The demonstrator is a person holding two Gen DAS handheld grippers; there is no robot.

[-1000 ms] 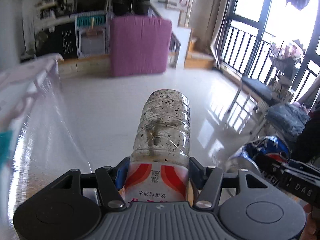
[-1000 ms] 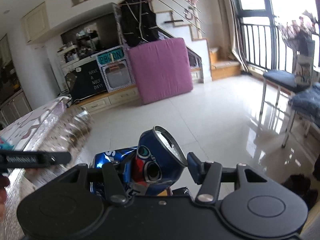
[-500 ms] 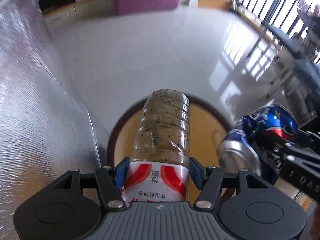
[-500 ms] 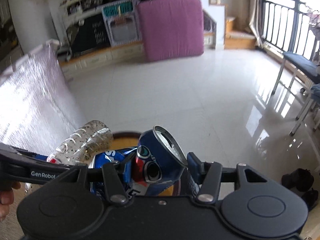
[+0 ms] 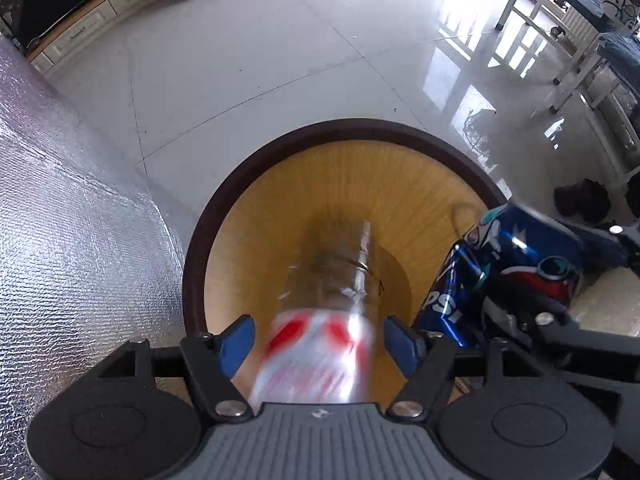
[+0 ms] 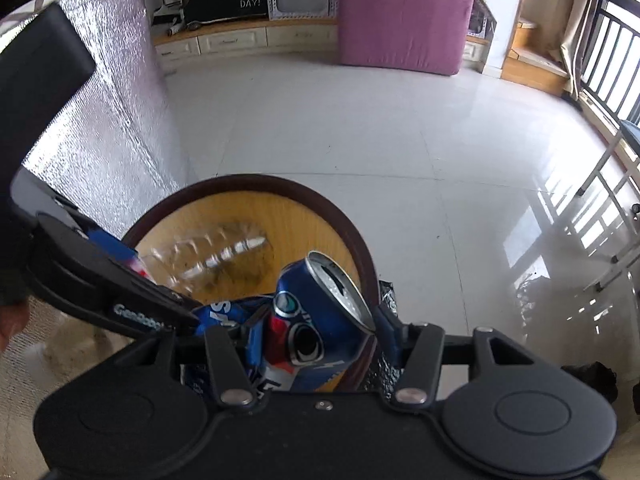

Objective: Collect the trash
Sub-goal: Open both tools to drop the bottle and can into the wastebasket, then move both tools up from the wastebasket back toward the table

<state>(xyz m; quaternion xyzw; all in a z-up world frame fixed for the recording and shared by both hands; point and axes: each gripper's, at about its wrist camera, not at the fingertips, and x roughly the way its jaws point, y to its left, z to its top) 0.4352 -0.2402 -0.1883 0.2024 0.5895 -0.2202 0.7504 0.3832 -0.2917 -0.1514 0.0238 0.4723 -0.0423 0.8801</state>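
Observation:
My left gripper point(image 5: 320, 342) points down into a round wooden bin point(image 5: 192, 264) with a dark brown rim. Its jaws are opening, and the blue pads stand clear of the clear plastic bottle point(image 5: 324, 320) with a red and white label. The bottle is blurred between them, neck down inside the bin. My right gripper point(image 6: 316, 332) is shut on a crushed blue soda can point(image 6: 316, 320) at the bin's near rim point(image 6: 360, 240). The can point(image 5: 512, 264) also shows at the right of the left wrist view. The bottle point(image 6: 212, 252) shows in the bin below the left gripper's body point(image 6: 120, 280).
A silver foil sheet point(image 5: 72, 240) hangs close on the left of the bin. White glossy floor tiles point(image 5: 280, 60) stretch beyond it. White chairs point(image 5: 560, 60) and dark shoes point(image 5: 580, 200) are at the right. A pink mattress point(image 6: 404, 16) leans at the far wall.
Both grippers sank and tipped down over the bin. The left jaws spread off the bottle, which now slides blurred into the bin. The can stays gripped on the right.

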